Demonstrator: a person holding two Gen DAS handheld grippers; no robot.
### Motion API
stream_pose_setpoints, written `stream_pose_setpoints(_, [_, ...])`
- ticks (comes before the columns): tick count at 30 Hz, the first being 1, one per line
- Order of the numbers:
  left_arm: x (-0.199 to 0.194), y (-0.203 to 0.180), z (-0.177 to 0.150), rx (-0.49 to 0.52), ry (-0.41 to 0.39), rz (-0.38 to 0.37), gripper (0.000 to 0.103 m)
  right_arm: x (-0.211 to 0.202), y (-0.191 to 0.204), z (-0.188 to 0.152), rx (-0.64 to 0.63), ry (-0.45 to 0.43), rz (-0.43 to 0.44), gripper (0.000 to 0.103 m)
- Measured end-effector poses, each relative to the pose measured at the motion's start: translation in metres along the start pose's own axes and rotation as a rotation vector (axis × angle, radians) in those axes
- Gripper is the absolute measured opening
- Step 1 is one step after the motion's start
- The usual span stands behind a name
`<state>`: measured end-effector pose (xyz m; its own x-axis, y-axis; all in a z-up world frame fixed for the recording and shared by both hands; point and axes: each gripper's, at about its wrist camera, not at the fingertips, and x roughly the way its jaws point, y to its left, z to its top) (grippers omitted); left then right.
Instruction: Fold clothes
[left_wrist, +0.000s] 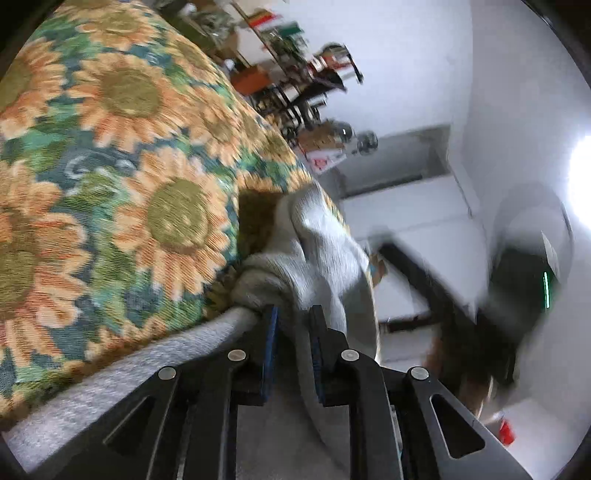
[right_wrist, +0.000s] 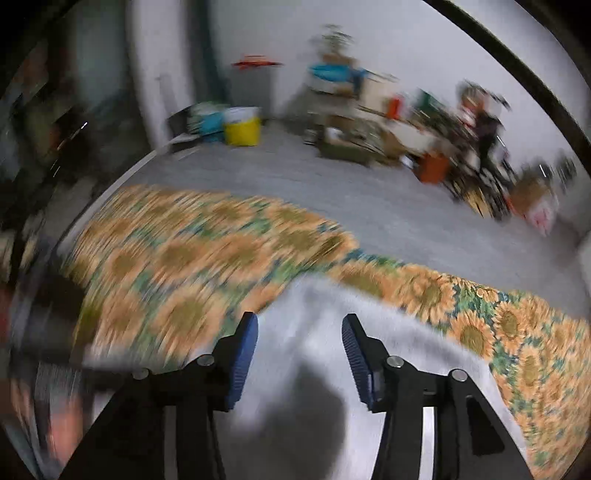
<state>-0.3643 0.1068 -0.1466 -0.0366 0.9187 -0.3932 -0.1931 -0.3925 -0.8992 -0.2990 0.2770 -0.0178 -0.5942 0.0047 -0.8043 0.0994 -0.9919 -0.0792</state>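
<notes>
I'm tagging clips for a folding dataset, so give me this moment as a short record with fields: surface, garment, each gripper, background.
surface: sunflower-print cover, orange blooms on green and blue
garment: light grey knit garment, bunched at the cover's edge in the left wrist view, spread out in the right wrist view
left gripper: jaws narrow, a fold of the garment between the blue pads; contact cannot be judged
right gripper: jaws wide apart above the garment, holding nothing
background: grey floor, yellow bucket, blurred clutter along a white wall
image quality: right wrist view heavily motion-blurred
</notes>
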Motion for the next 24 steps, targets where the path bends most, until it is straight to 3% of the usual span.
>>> stream_pose_setpoints(2, [-0.009,0.005,0.002,-0.016,-0.054,0.026,0.017,-0.01,0.019,-0.026,-0.093,0.012,-0.01,0.086])
stream_pose_setpoints(6, [-0.016,0.017,0.008,-0.077,-0.069,-0.03,0.02,0.01,0.059,-0.071,-0.278,0.082,-0.123,0.087])
stream_pose_setpoints(7, [-0.015,0.019,0.01,-0.087,-0.063,-0.048,0.029,0.016,0.064,-0.08,-0.316,0.089,-0.146,0.076])
stream_pose_setpoints(8, [-0.013,0.02,0.012,-0.089,-0.059,-0.066,0.043,0.019,0.062,-0.083,-0.315,0.083,-0.152,0.042])
stream_pose_setpoints(9, [-0.011,0.022,0.014,-0.091,-0.055,-0.085,0.048,0.021,0.059,-0.085,-0.314,0.076,-0.158,0.027])
stream_pose_setpoints(11, [-0.02,0.019,0.004,-0.066,-0.037,-0.143,0.057,0.025,0.052,-0.087,-0.295,0.064,-0.165,0.018])
stream_pose_setpoints(12, [-0.021,0.016,0.004,-0.05,-0.034,-0.167,0.057,0.022,0.038,-0.077,-0.212,0.054,-0.154,0.017])
stream_pose_setpoints(14, [-0.023,0.01,0.002,-0.008,-0.019,-0.2,0.057,0.011,0.004,-0.052,-0.078,-0.007,-0.215,0.015])
stream_pose_setpoints(17, [-0.026,0.0,-0.002,0.05,0.008,-0.236,0.057,-0.001,-0.01,-0.025,-0.06,-0.089,-0.268,0.015])
stream_pose_setpoints(24, [0.001,-0.006,0.001,0.09,0.054,-0.184,0.057,0.002,0.001,0.016,0.006,-0.148,-0.161,0.017])
